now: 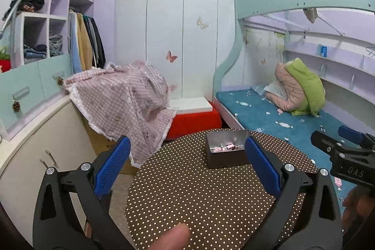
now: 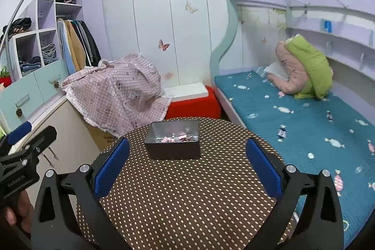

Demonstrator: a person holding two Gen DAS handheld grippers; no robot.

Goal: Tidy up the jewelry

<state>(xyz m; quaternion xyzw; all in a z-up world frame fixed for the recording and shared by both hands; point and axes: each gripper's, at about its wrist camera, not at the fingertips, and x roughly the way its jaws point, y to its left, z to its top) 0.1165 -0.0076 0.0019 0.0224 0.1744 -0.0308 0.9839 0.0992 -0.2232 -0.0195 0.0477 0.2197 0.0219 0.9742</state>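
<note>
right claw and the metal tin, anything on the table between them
Nothing: in the right wrist view only bare polka-dot tablecloth lies between the open right claw and the tin.

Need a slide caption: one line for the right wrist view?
Open right hand-held gripper above a polka-dot round table, facing an open tin holding small pink jewelry pieces.

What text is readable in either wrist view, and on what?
"DAS": on the black body of the right gripper, seen at the right edge of the left wrist view.
"GenRobot.AI", small and tilted, my best reading: on the black body of the left gripper, seen at the left edge of the right wrist view.
Print on the brown cardboard box under the pink checked cloth: too small to read.
</note>
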